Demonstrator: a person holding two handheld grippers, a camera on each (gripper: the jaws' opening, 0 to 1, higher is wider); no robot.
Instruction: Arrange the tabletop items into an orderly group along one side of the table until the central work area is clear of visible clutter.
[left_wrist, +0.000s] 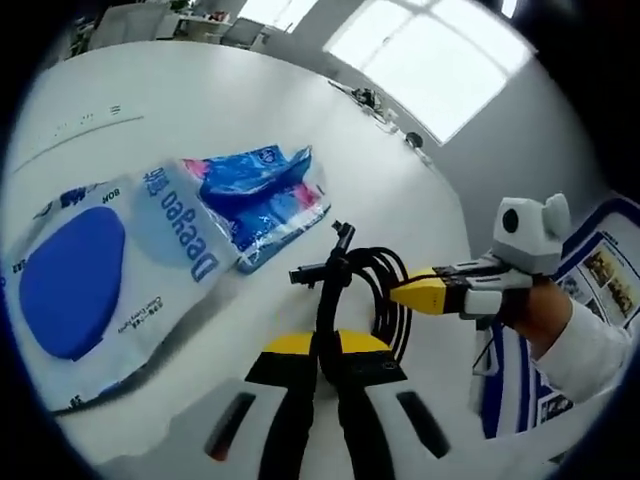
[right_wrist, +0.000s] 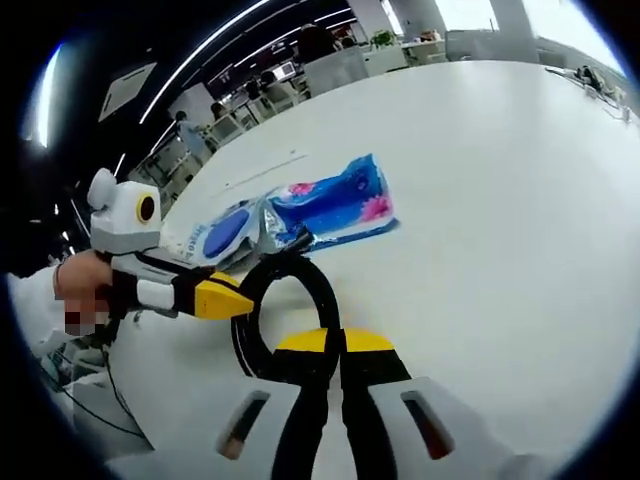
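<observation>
Both grippers, left (left_wrist: 322, 352) and right (right_wrist: 335, 350), clamp the black cable (left_wrist: 375, 285).

We held our left gripper (left_wrist: 327, 352) low, its jaws pressed together with a black strand pinched between them. Our right gripper (right_wrist: 335, 352) likewise had its jaws closed. In the left gripper view it (left_wrist: 420, 291) reached in from the right, carried by our white-sleeved hand (left_wrist: 545, 312).

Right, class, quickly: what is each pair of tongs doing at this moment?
Left tongs: closed on the black cable coil.
Right tongs: closed on the same black cable coil.
</observation>
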